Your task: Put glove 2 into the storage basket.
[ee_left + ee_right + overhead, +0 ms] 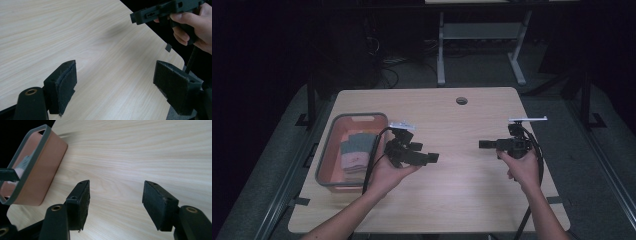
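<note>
So both claws are just hanging over bare wood right now, nothing in either one. The thing that looks to be in play is the orange bin with the grey rim, sitting at about 9 o'clock on the table, with folded cloths stacked inside (grey one on top, pinkish under it, hard to make out more). Its long axis runs roughly 12 to 6 in the high view. The left gripper is way nearer: the hand holding it is just beside the bin's right wall, but the jaws point off toward 3 o'clock, so the bin is behind it at about 9. In the left gripper view its jaws are spread wide with only tabletop between the pads. The right gripper is over at 3 o'clock on the table, well apart from the bin, nose aimed toward 9, and in its own view the bin sits at about 10 o'clock from the jaws. Those jaws are spread wide too, nothing touching them. My guess is the left one has to swing around to reach the cloths.
</note>
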Available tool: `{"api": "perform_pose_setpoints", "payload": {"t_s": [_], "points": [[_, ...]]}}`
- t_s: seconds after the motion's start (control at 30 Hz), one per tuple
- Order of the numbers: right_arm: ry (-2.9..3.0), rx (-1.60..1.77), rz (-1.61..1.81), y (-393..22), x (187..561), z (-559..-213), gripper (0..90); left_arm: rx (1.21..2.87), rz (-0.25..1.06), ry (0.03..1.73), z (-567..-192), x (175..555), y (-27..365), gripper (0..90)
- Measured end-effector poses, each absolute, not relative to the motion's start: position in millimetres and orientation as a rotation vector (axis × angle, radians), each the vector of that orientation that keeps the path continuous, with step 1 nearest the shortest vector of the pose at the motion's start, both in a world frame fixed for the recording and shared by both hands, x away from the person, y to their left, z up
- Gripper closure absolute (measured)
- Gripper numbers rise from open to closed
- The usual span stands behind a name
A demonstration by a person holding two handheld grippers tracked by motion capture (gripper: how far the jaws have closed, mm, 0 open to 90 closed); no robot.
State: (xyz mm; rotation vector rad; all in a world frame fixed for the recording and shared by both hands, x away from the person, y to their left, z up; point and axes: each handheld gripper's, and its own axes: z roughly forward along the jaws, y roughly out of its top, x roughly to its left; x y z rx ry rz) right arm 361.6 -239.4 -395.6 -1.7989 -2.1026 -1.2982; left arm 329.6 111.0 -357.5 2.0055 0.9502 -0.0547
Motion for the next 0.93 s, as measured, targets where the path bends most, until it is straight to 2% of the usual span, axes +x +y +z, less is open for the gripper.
{"api": "perform_pose_setpoints", "payload": {"t_s": [0.47,0.93], "points": [[-2.085,-1.866,-1.277,-264,346,-409,38.0,2.013,-0.090,0.918,-369,323,89,19.0],[-2.112,-1.861,-1.230,-272,328,-418,38.1,2.030,-0.077,0.891,-374,314,85,19.0]]}}
